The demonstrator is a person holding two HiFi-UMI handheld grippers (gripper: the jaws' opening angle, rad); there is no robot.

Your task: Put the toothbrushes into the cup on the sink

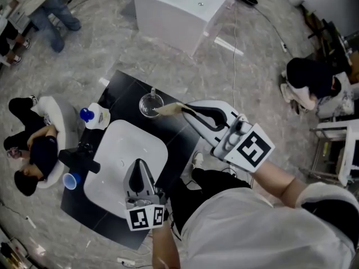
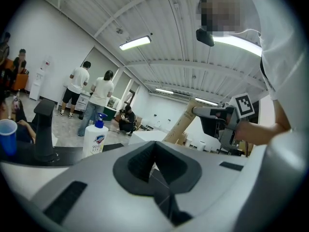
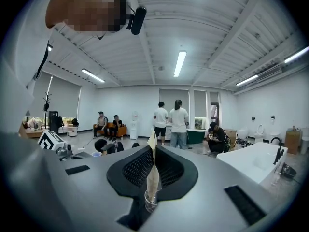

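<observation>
A clear glass cup (image 1: 150,105) stands on the black counter (image 1: 126,91) behind the white sink (image 1: 112,150). My right gripper (image 1: 186,110) is shut on a toothbrush in a tan paper sleeve (image 1: 168,110), whose free end reaches over the cup's rim. In the right gripper view the sleeve (image 3: 152,178) stands pinched between the jaws (image 3: 153,170) with the cup (image 3: 149,201) just beneath it. My left gripper (image 1: 139,166) hovers over the basin, shut (image 2: 154,161) with nothing in it. From the left gripper view the tan sleeve (image 2: 178,124) shows at the right.
A white soap bottle with a blue pump (image 1: 95,116), a black faucet (image 1: 81,157) and a blue cup (image 1: 70,180) line the sink's left side. Seated people (image 1: 33,150) are close to the counter's left. A white tub (image 1: 179,10) stands beyond.
</observation>
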